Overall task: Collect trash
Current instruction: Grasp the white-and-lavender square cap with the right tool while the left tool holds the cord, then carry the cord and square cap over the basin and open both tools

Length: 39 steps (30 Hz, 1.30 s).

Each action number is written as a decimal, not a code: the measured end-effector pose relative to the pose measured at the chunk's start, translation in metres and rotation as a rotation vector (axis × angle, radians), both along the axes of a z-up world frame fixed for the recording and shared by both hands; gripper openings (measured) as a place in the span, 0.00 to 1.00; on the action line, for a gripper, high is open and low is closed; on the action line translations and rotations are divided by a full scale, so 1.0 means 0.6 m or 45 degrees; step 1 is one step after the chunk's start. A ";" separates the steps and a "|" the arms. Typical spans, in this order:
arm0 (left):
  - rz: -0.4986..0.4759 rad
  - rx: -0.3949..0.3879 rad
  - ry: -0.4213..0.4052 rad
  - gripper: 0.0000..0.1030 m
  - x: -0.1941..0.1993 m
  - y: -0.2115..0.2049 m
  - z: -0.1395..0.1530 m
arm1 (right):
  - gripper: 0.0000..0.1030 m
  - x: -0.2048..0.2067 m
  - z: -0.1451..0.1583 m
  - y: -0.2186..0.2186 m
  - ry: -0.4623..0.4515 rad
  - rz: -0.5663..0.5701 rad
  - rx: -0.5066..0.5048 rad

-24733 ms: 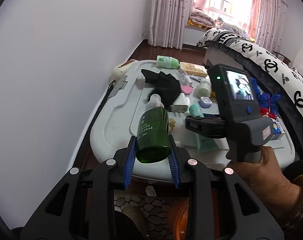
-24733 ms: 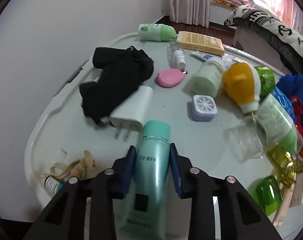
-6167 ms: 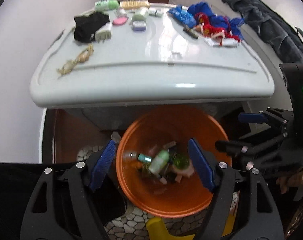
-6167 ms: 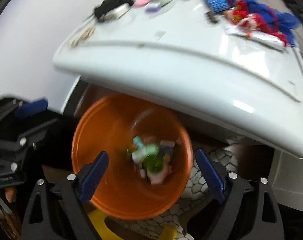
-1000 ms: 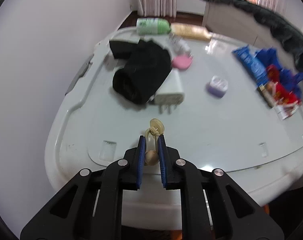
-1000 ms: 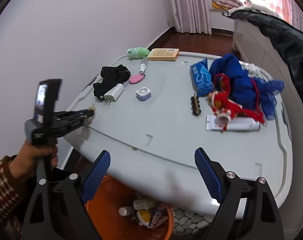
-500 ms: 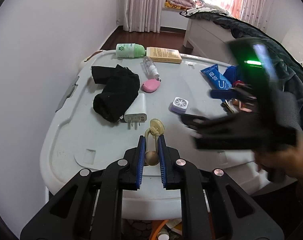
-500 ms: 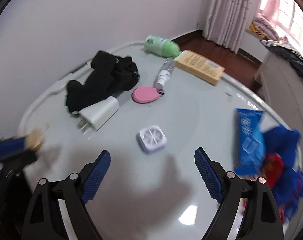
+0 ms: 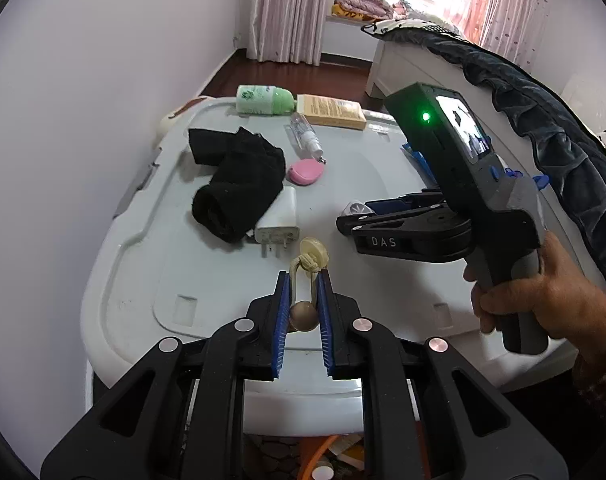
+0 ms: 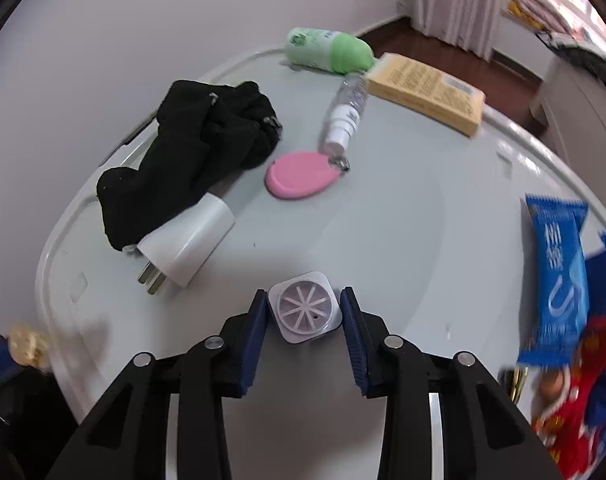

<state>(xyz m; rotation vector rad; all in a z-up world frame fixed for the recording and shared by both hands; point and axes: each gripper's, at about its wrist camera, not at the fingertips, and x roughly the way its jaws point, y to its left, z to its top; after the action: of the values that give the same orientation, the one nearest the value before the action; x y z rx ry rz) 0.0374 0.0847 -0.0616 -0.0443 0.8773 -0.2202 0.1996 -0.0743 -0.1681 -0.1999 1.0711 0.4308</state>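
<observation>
Pickup step: the left claw (image 9: 304, 300) pinches a beige charm (image 9: 307, 264) above the surface (image 10: 403, 220). The right claw (image 10: 305, 314) is closing around a white square case (image 10: 305, 308) lying there. Next comes lifting both to the bin.

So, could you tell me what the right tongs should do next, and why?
Probably finish closing on the small square case and lift it. The right tongs are closing with the case between their blue pads, which look at or very near its sides while it rests on the white lid. The left tongs already hold the beige cord with a bead.
</observation>
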 end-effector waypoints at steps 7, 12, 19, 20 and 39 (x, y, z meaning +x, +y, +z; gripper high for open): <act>-0.002 -0.011 0.003 0.13 0.003 -0.002 0.001 | 0.36 -0.049 0.022 -0.013 -0.100 -0.018 0.038; -0.037 0.003 0.014 0.13 -0.012 -0.008 0.005 | 0.36 -0.120 0.062 -0.046 -0.110 -0.040 0.134; -0.178 0.027 0.106 0.13 -0.116 -0.053 0.004 | 0.36 -0.335 0.050 -0.084 0.027 -0.004 0.166; -0.209 0.035 0.137 0.13 -0.135 -0.061 -0.003 | 0.36 -0.366 0.033 -0.091 0.067 -0.005 0.149; -0.232 0.096 0.332 0.75 -0.258 -0.091 -0.065 | 0.83 -0.451 -0.017 -0.164 0.131 -0.208 0.080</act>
<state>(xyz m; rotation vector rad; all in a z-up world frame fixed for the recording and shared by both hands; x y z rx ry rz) -0.1174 0.0302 -0.1005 0.0790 1.1499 -0.3571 -0.0713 -0.1730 -0.1782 -0.0343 1.1635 0.3300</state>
